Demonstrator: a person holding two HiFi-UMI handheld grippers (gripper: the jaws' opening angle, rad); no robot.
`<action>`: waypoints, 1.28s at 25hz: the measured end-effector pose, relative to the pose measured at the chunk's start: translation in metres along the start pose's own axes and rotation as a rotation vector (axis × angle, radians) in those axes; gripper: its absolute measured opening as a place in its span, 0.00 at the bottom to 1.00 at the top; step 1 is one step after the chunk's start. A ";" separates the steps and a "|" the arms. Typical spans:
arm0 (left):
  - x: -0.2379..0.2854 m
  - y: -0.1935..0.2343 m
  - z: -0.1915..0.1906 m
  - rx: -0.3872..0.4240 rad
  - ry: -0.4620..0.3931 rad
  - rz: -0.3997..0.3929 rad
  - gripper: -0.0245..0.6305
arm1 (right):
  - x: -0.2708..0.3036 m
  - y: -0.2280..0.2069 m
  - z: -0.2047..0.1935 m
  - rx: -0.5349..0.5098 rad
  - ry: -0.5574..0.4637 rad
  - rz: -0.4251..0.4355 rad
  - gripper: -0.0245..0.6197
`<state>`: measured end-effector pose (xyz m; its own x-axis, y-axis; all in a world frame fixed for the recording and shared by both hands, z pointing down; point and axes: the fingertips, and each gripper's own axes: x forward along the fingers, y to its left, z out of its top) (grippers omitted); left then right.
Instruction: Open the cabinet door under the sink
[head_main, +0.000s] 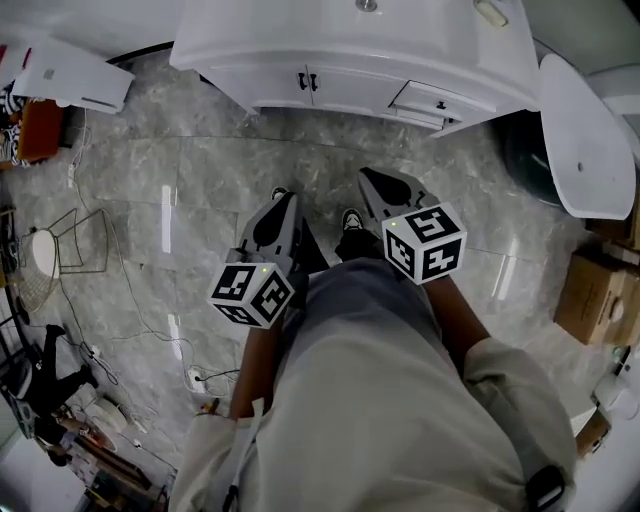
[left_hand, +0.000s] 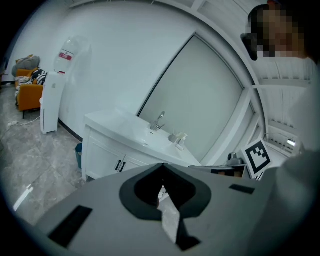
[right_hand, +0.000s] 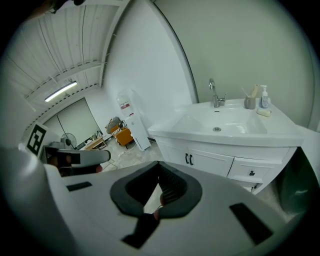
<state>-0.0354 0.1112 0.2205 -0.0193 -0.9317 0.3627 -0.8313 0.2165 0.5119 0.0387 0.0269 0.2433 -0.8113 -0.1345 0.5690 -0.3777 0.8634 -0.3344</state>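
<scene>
A white sink vanity (head_main: 350, 45) stands ahead of me on the grey marble floor. Its two cabinet doors (head_main: 290, 85) are closed, with a pair of black handles (head_main: 307, 81) where they meet. The handles (right_hand: 189, 159) show in the right gripper view, and in the left gripper view the doors (left_hand: 112, 160) appear. My left gripper (head_main: 283, 198) and right gripper (head_main: 372, 178) are held side by side above my shoes, well short of the vanity. Both are shut with nothing between the jaws. The tips meet in the left gripper view (left_hand: 162, 167) and in the right gripper view (right_hand: 159, 165).
A drawer (head_main: 432, 102) to the right of the doors stands slightly out. A white water dispenser (head_main: 75, 75) is at the far left and a white oval fixture (head_main: 585, 140) at the right. Cardboard boxes (head_main: 598, 295), a wire stool (head_main: 60, 250) and floor cables (head_main: 150, 330) lie around.
</scene>
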 end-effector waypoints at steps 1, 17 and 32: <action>0.003 0.005 0.005 0.011 0.011 -0.014 0.04 | 0.006 0.000 0.004 0.009 -0.007 -0.016 0.05; 0.050 0.095 0.072 0.118 0.204 -0.196 0.04 | 0.121 -0.003 0.056 0.102 -0.040 -0.244 0.06; 0.076 0.157 0.050 0.144 0.321 -0.262 0.04 | 0.199 -0.048 0.036 0.136 0.031 -0.271 0.06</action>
<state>-0.1946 0.0601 0.2895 0.3570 -0.8069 0.4706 -0.8547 -0.0788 0.5131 -0.1211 -0.0588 0.3458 -0.6596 -0.3340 0.6734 -0.6364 0.7248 -0.2639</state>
